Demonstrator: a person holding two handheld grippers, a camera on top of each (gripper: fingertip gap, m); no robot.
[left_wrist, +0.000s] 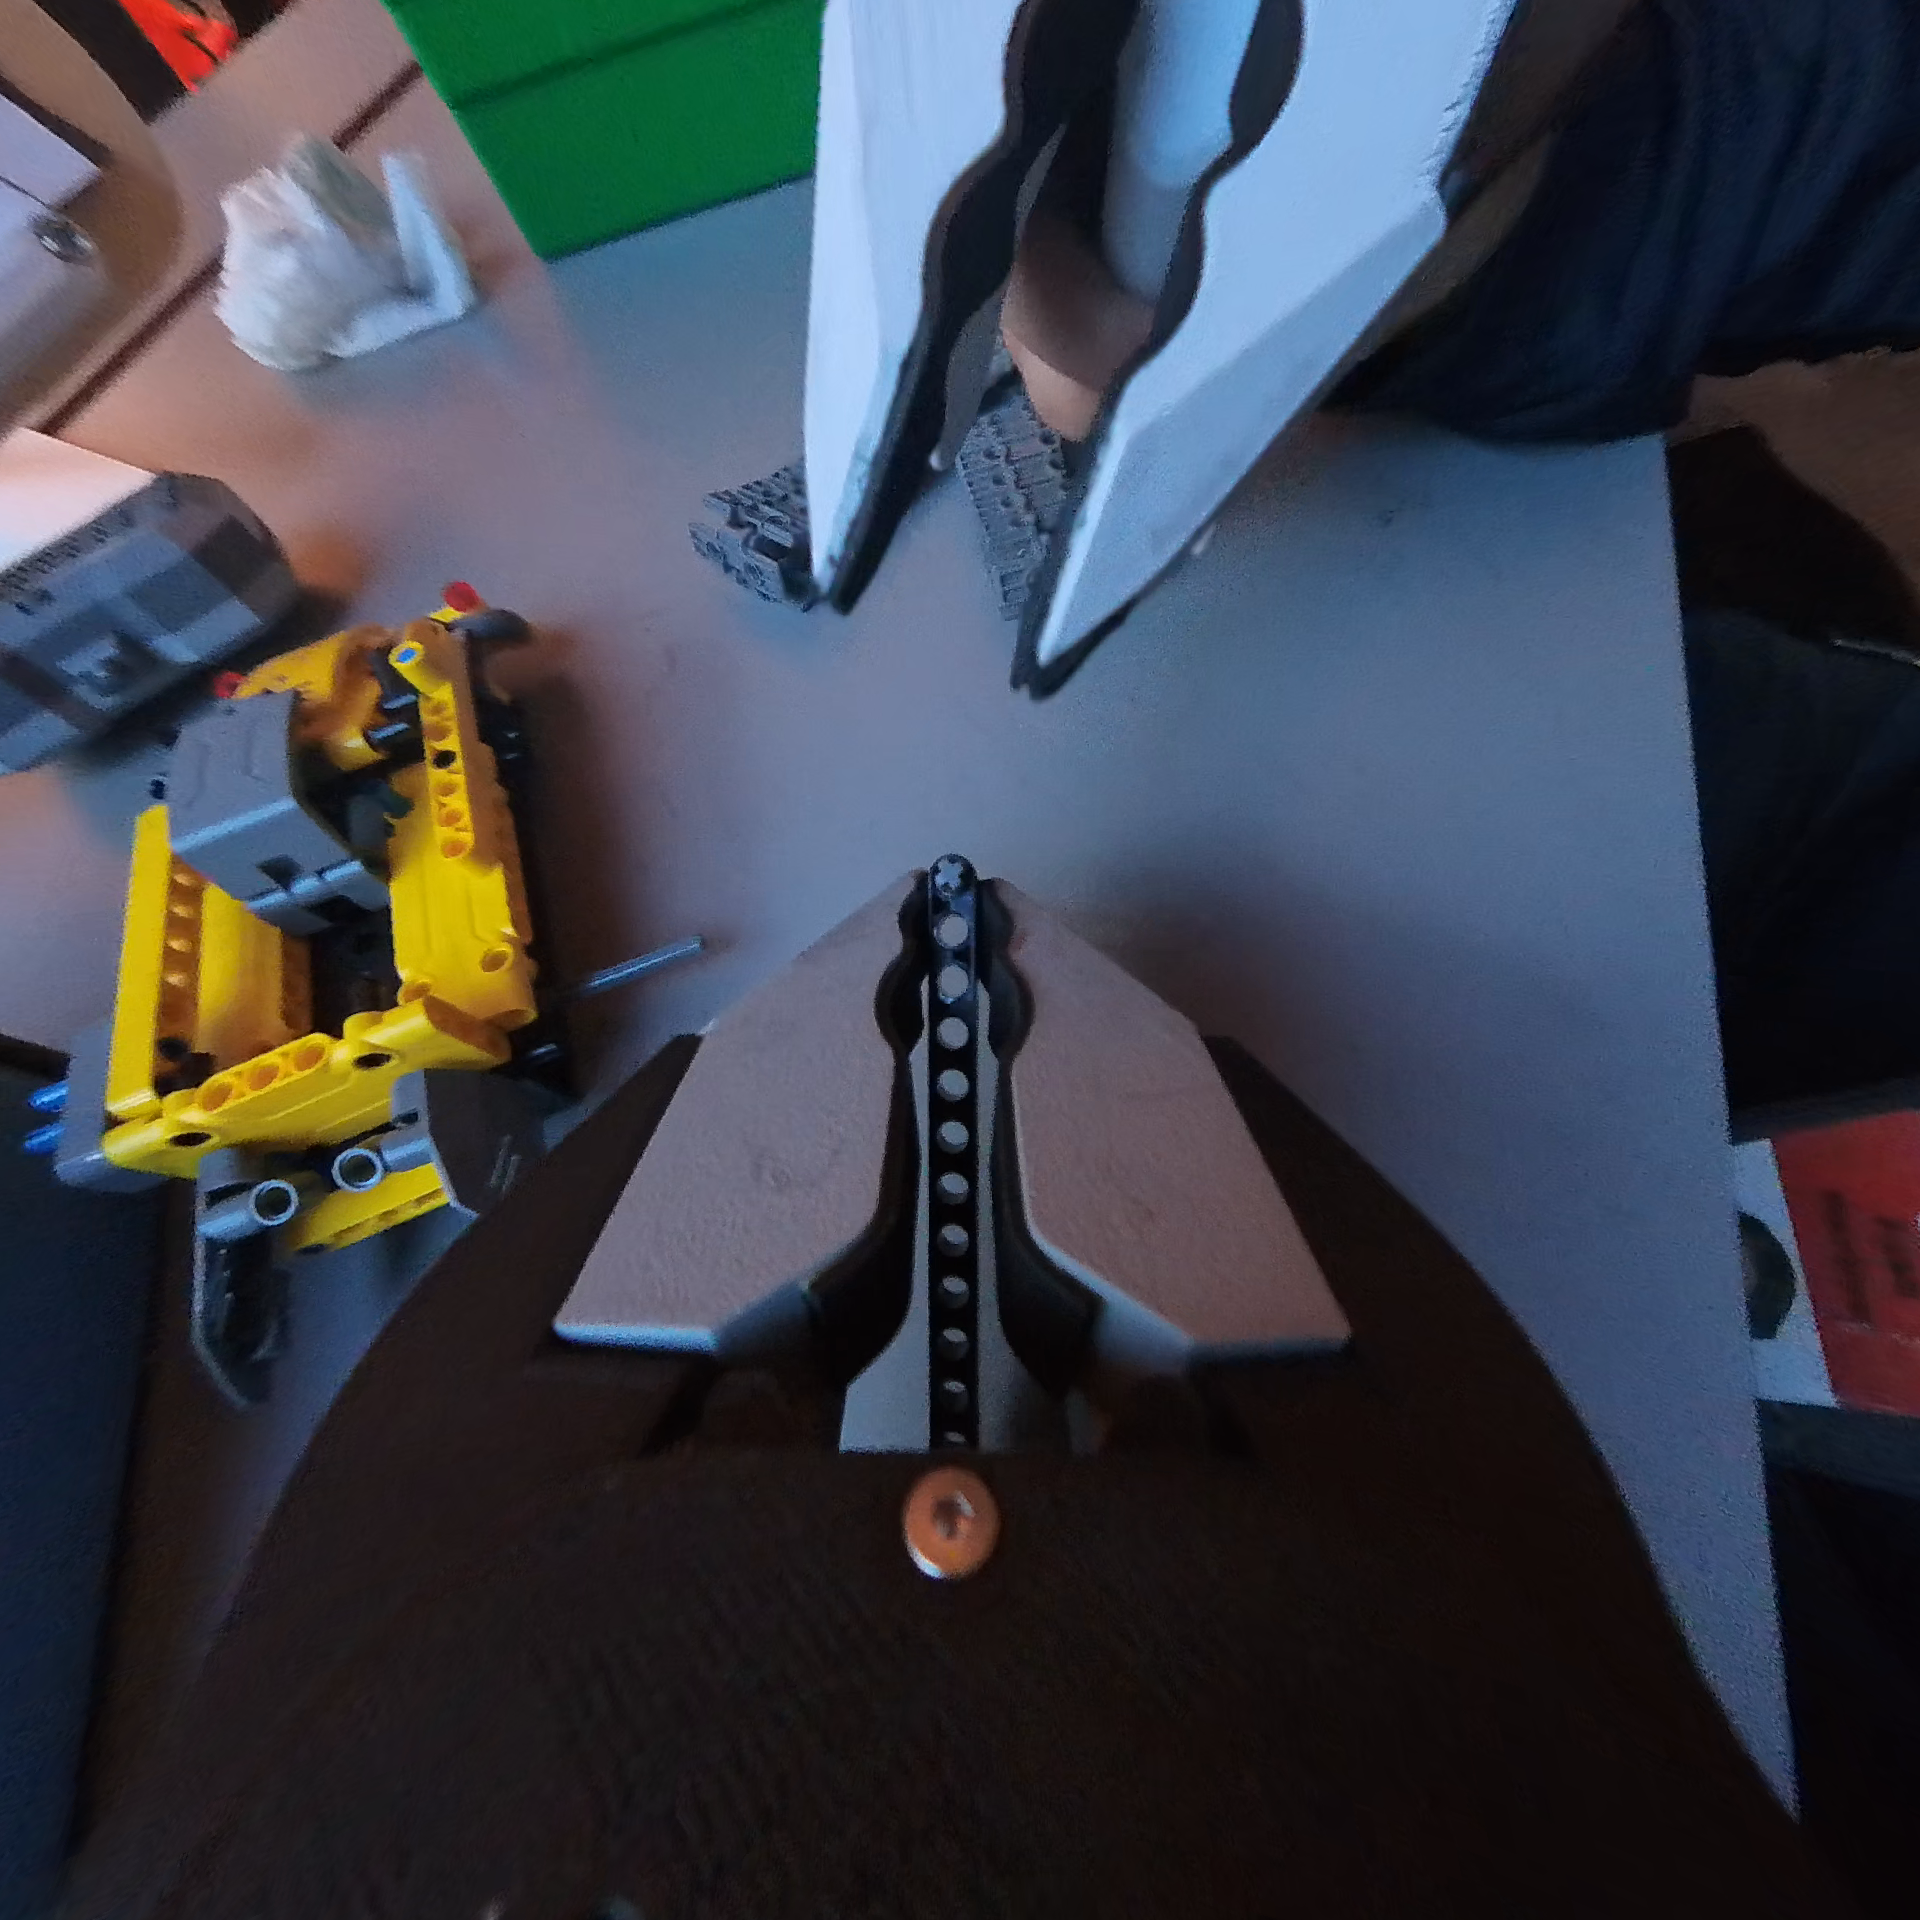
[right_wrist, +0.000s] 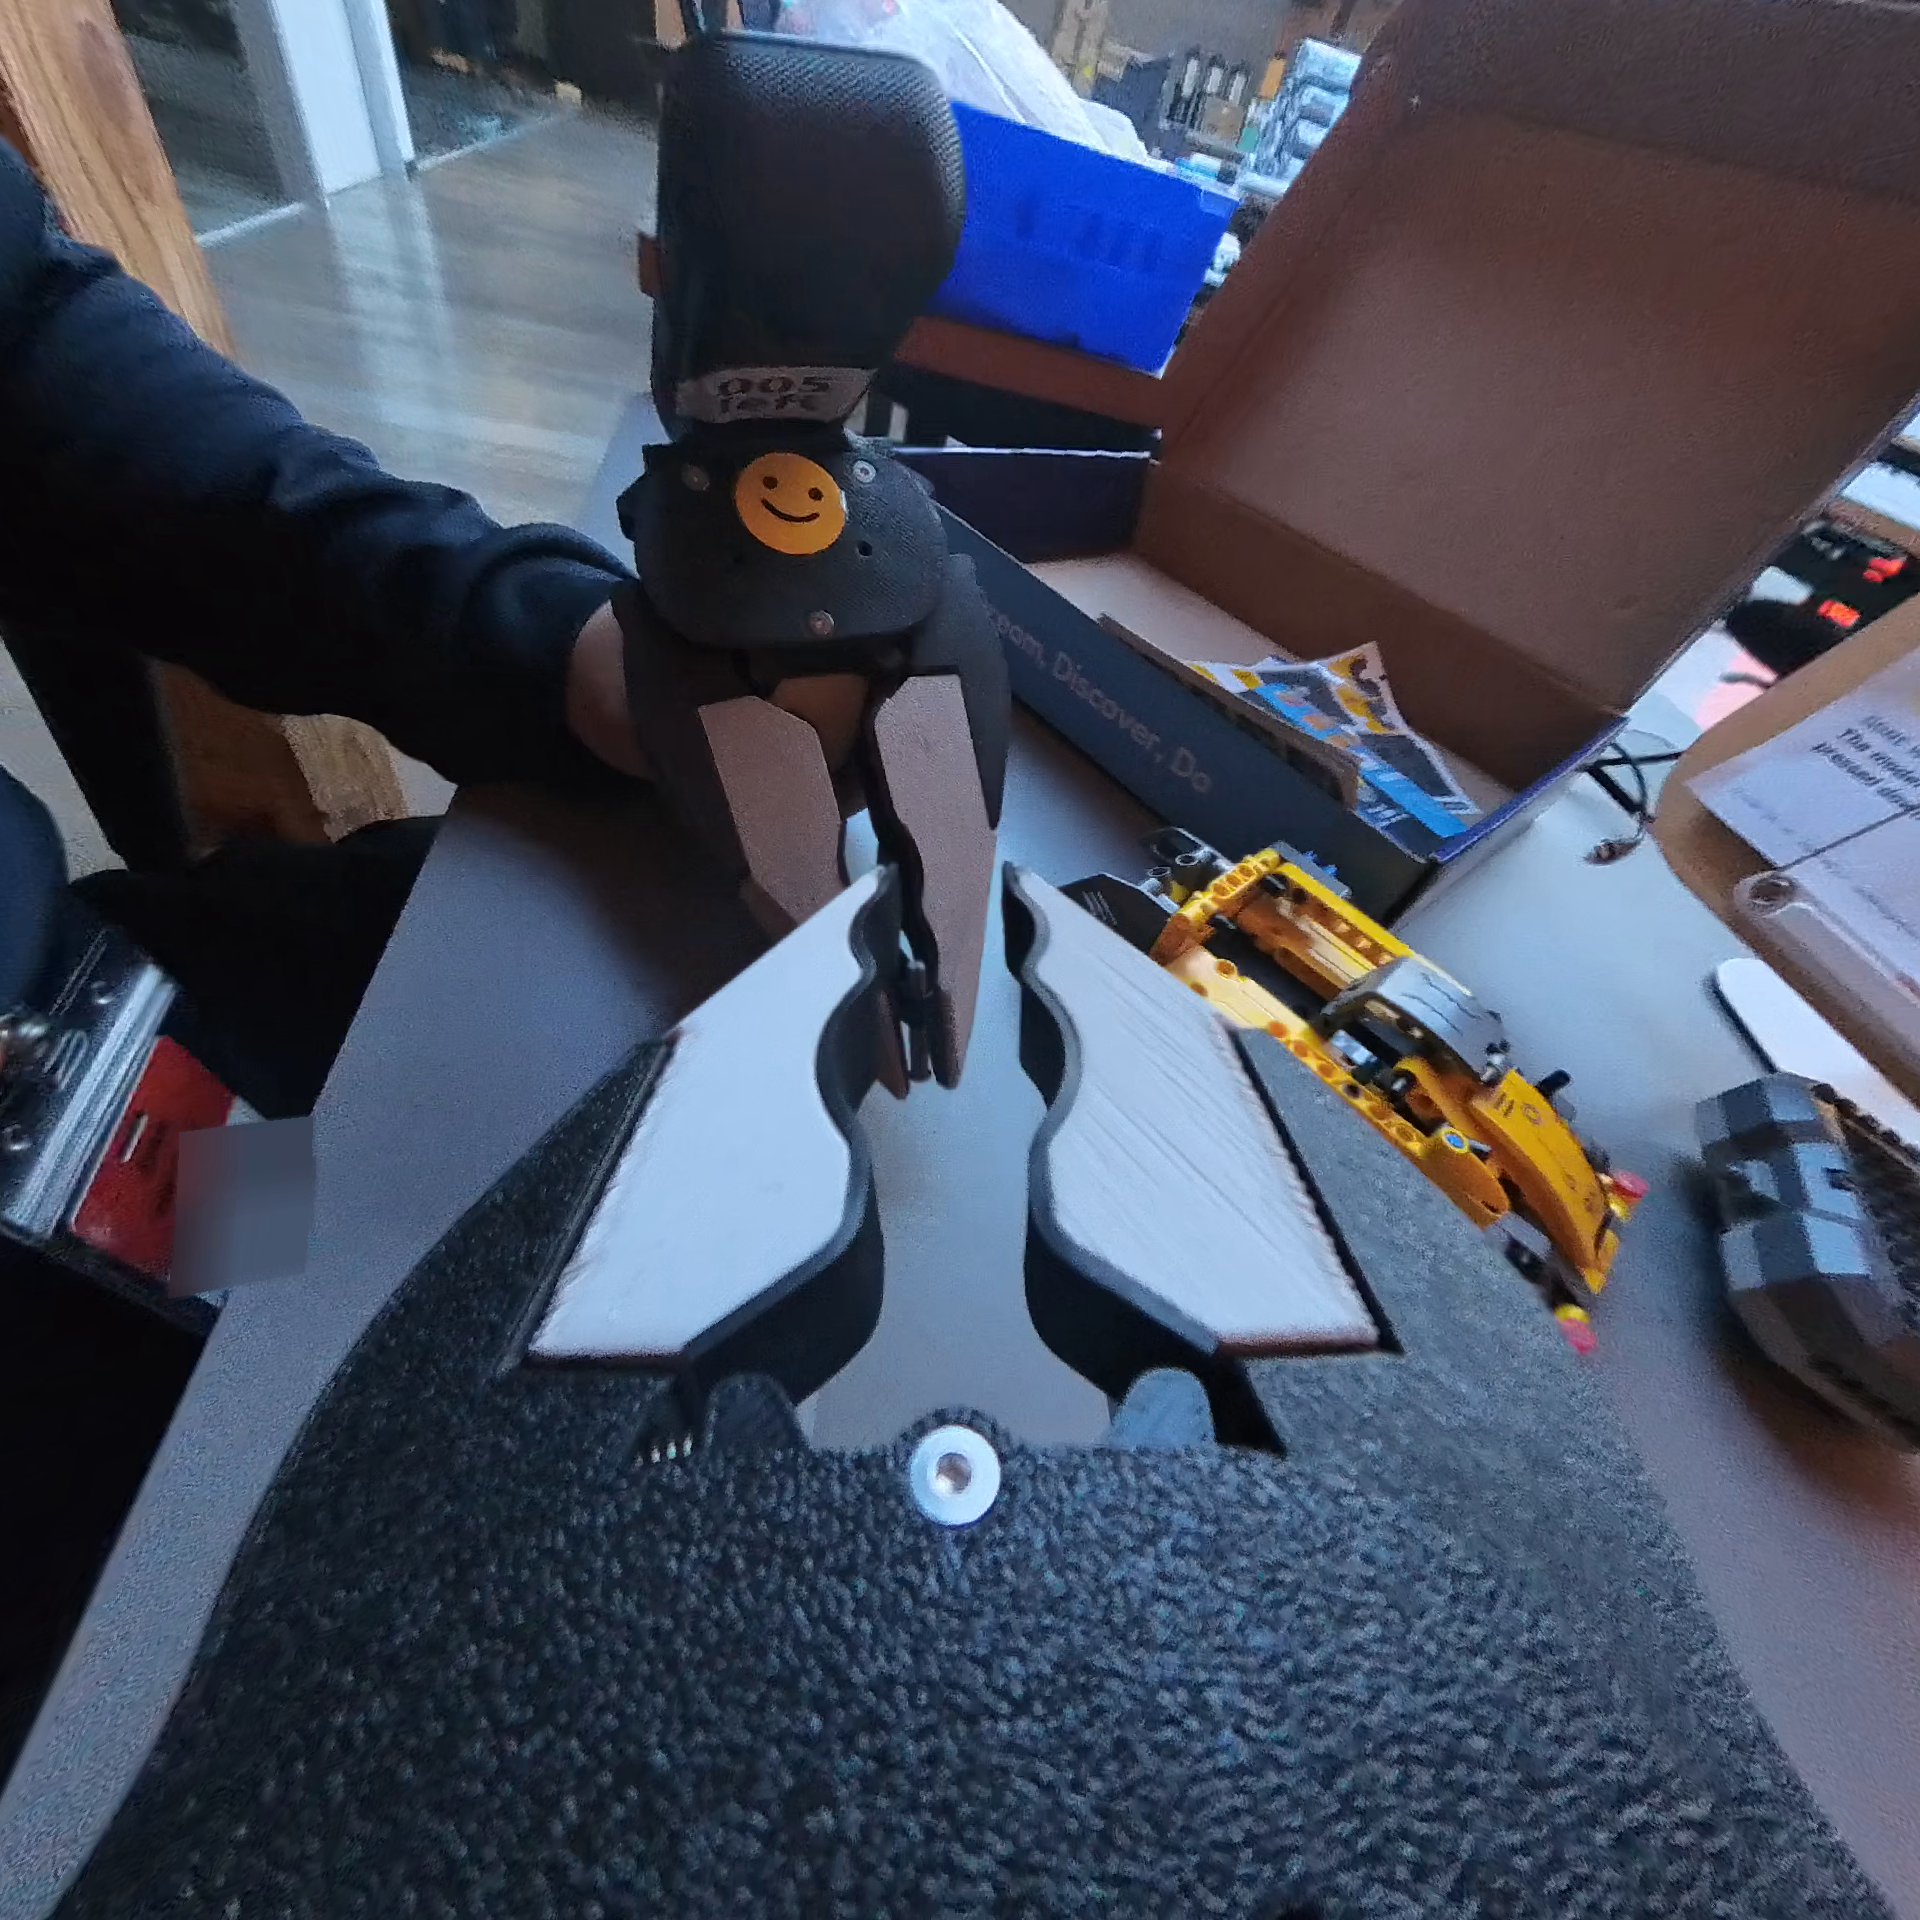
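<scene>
My left gripper (left_wrist: 951, 899) is shut on a long black perforated beam (left_wrist: 951, 1091), which runs lengthwise between its brown pads and pokes out just past the tips. It is held above the grey table (left_wrist: 1351, 831). My right gripper (left_wrist: 935, 623) faces it from the far side, open and empty, its white fingers pointing down. In the right wrist view the right gripper (right_wrist: 948, 894) is open, with the left gripper (right_wrist: 923, 1075) and the black beam (right_wrist: 914, 966) right at its fingertips. A yellow brick-built vehicle (left_wrist: 312, 935) lies to the left, also in the right wrist view (right_wrist: 1382, 1039).
Grey track pieces (left_wrist: 1013, 488) lie behind the right gripper; another track bundle (right_wrist: 1808, 1226) lies at right. A grey axle (left_wrist: 634, 966) lies beside the vehicle. An open cardboard box (right_wrist: 1507, 416), a blue bin (right_wrist: 1070, 239) and a green box (left_wrist: 623, 104) stand around. A person's dark sleeve (right_wrist: 260, 520) is at the left. My right fingertips sit around 6 cm from my left ones.
</scene>
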